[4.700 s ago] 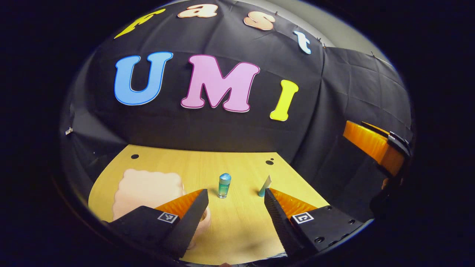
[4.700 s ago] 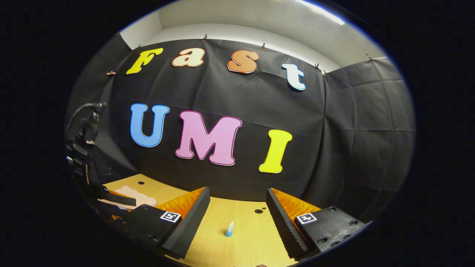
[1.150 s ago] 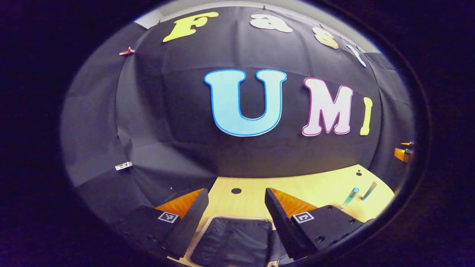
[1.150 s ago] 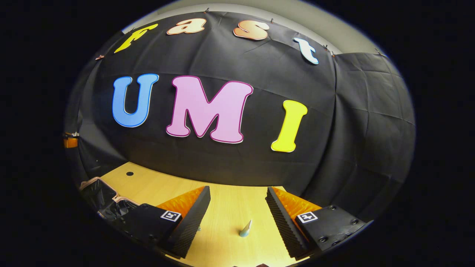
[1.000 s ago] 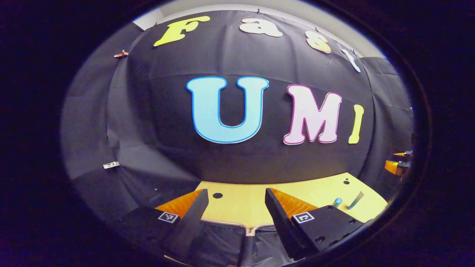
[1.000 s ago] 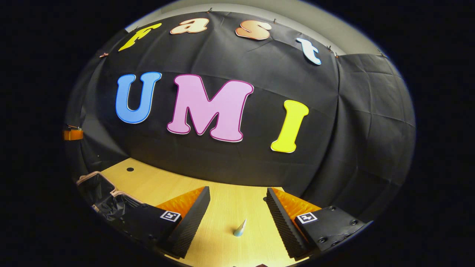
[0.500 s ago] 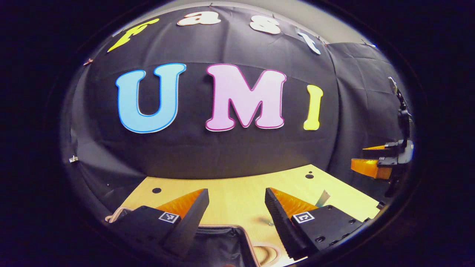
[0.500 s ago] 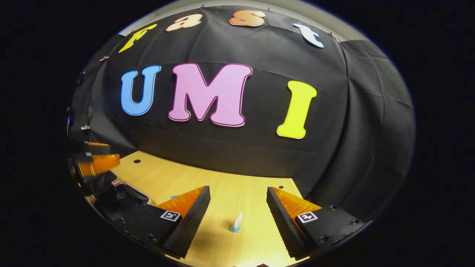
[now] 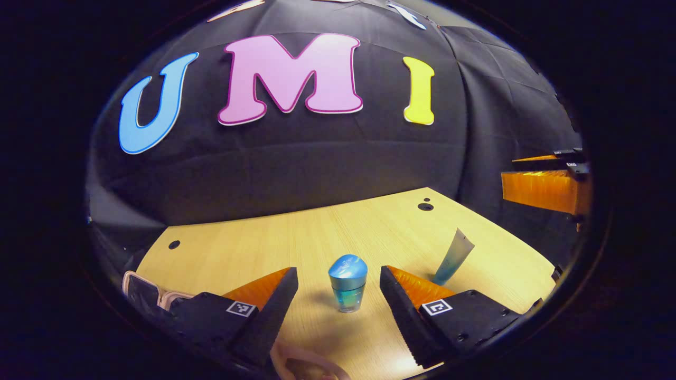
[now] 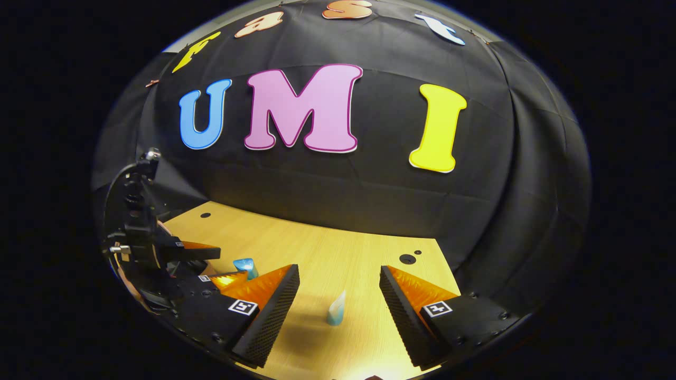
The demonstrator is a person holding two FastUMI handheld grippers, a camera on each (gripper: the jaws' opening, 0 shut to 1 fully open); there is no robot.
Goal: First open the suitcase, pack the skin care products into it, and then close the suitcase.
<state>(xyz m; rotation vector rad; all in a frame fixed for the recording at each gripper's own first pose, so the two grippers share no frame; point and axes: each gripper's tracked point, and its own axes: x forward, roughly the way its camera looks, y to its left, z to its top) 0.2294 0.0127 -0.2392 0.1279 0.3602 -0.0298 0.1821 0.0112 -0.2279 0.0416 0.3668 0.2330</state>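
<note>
The left gripper [image 9: 339, 287] is spread wide with the little blue bottle [image 9: 348, 282] standing on the table [image 9: 296, 237] right between its fingers, not touching them yet, and the right gripper [image 10: 339, 287] is spread wide too, with the small tube [image 10: 336, 309] standing just ahead of it. The suitcase [image 9: 138, 287] sits at the near left edge of the table. To grab well, each gripper should slide forward low and straight, then close gently on the middle so nothing tips over.

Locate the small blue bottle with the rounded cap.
In the left gripper view, the small blue round-capped bottle stands upright on the wooden table, between the left hand-held gripper fingers, untouched.
</note>
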